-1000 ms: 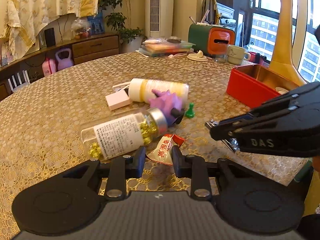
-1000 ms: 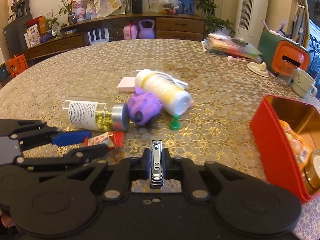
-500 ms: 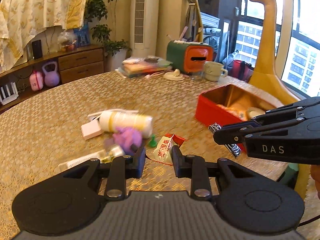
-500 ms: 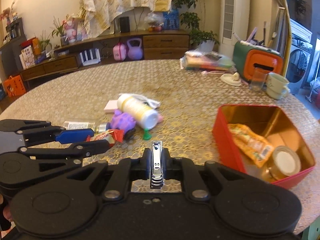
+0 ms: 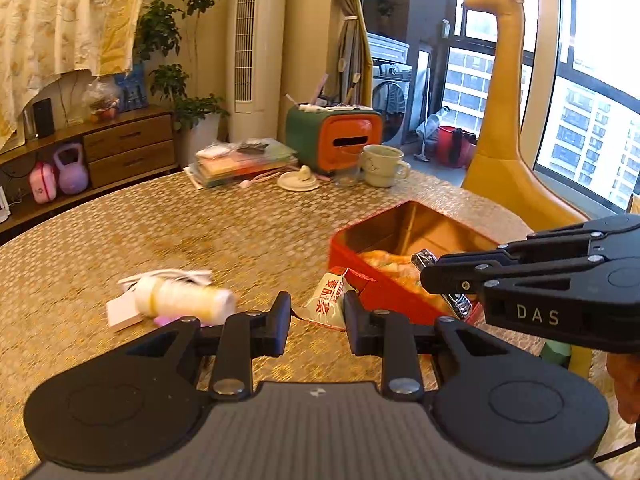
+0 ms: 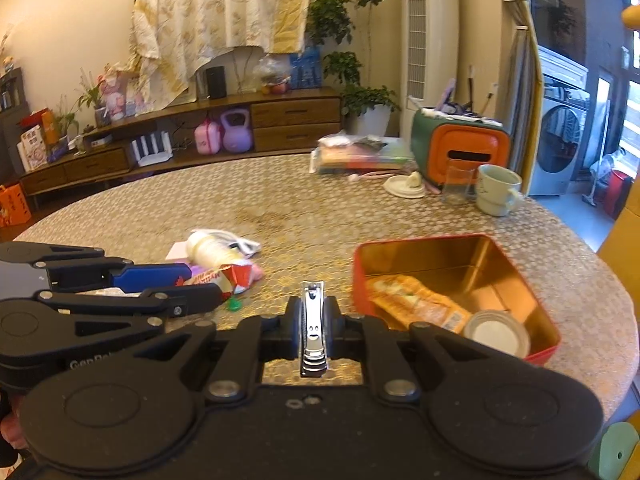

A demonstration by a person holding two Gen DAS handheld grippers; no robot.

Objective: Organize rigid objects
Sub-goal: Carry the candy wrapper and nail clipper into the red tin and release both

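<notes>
My left gripper is shut on a red and white snack packet and holds it above the table, just left of the red tin. In the right wrist view the same packet sticks out of the left gripper. A silver nail clipper is pinched upright in my shut right gripper, just left of the tin. An orange packet and a white-lidded jar lie inside the tin.
On the gold tablecloth lie a white and yellow bottle, a pale pink box, a purple toy and a green pawn. A mug, an orange and green box and stacked books stand at the far edge.
Both grippers have risen and swung right towards the red tin, each still carrying its item. The capsule bottle has dropped out of the left wrist view.
</notes>
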